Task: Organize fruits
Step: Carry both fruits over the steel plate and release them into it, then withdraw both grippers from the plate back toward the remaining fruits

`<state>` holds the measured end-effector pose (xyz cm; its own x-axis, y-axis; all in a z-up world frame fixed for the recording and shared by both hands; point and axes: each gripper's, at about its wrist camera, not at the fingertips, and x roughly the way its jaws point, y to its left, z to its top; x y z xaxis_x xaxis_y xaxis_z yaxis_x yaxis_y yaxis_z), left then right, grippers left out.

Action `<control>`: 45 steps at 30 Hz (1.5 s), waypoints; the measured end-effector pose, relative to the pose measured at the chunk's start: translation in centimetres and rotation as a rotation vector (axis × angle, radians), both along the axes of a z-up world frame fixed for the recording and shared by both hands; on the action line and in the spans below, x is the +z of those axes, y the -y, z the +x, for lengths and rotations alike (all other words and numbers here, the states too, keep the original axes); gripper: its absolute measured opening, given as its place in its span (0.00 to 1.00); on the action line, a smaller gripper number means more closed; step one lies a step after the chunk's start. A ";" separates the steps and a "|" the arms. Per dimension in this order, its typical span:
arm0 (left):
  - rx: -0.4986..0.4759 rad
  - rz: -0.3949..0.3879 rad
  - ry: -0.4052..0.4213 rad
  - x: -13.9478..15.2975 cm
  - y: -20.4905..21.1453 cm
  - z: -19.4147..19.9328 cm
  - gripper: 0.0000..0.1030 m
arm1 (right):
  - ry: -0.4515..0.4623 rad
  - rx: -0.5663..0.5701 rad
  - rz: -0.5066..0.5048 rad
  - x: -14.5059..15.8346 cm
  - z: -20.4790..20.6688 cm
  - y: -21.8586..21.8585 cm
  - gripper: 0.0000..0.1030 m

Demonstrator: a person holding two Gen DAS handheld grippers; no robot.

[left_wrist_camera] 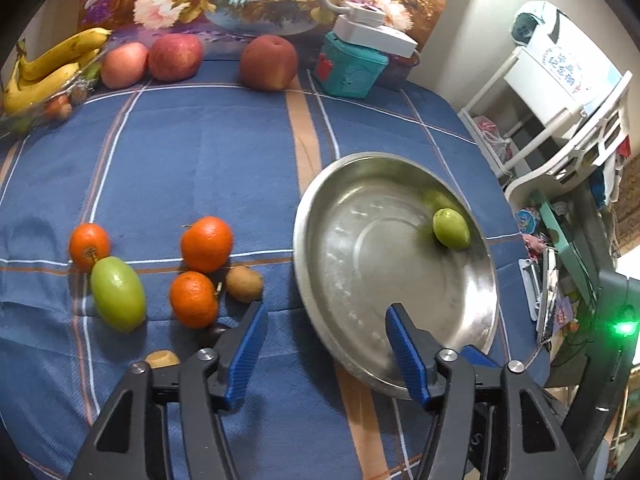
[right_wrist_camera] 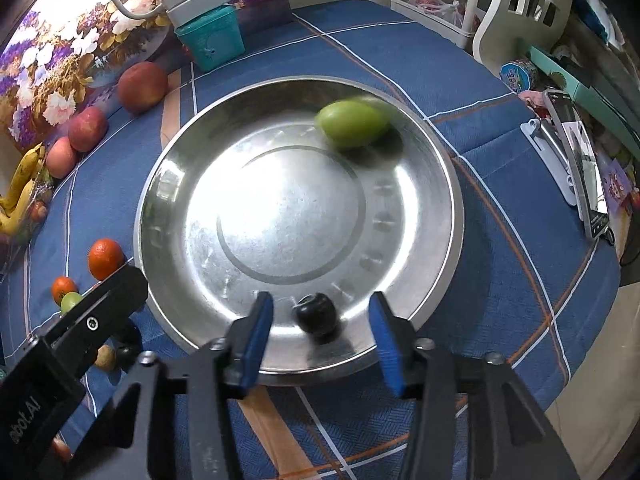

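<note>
Fruit lies in two groups on a blue plaid tablecloth [left_wrist_camera: 192, 168]: some loose on the cloth, some inside a round stainless-steel basin [right_wrist_camera: 452, 184].

Right gripper [right_wrist_camera: 320, 312], black with blue ribbed pads, hangs over the near rim of the basin with its jaws apart. A small dark round fruit [right_wrist_camera: 316, 314] sits on the basin floor between the pads, touching neither. A blurred green oval fruit [right_wrist_camera: 352, 122] lies against the far inner wall of the same basin.

Left gripper [left_wrist_camera: 324, 316] stands with its jaws parted and nothing between them; one finger is above the cloth, the other above the basin's near edge.

Loose on the cloth to the left of the basin are three orange mandarins [left_wrist_camera: 206, 244], a second green oval fruit [left_wrist_camera: 118, 294] touching the leftmost mandarin, and a brown kiwi-like fruit [left_wrist_camera: 244, 284] beside the nearest mandarin. Another dark fruit is partly hidden behind the left finger.

Along the far edge sit three reddish apples [left_wrist_camera: 176, 56] and a clear dish with yellow bananas [left_wrist_camera: 52, 72]. A teal plastic box [left_wrist_camera: 348, 68] with a white lamp base [left_wrist_camera: 372, 32] on top stands near the floral backdrop.
</note>
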<state>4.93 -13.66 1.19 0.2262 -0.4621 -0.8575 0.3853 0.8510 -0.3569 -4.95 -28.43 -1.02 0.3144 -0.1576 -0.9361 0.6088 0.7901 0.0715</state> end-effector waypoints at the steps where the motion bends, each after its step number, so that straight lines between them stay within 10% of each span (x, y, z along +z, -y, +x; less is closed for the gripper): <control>1: 0.005 0.004 -0.003 -0.1 -0.1 0.1 0.68 | 0.000 0.001 -0.002 0.0 0.1 0.0 0.53; 9: 0.076 0.052 0.025 0.2 -1.9 0.7 0.99 | 0.005 0.012 -0.045 0.4 0.2 -0.2 0.82; 14: 0.130 0.119 0.067 0.3 -3.1 1.0 1.00 | 0.024 0.038 -0.082 1.0 0.7 -0.7 0.93; 31: 0.287 0.244 0.149 3.0 -8.6 1.6 1.00 | 0.162 0.181 -0.147 3.8 1.5 -4.0 0.94; 45: 0.387 0.382 0.195 4.4 -13.2 2.4 1.00 | 0.284 0.237 -0.010 4.5 2.2 -6.3 0.94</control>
<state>7.34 -0.47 5.63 0.4880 0.0200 -0.8726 0.0481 0.9976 0.0497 -2.78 -22.15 3.48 0.5905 -0.0580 -0.8050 0.3659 0.9082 0.2030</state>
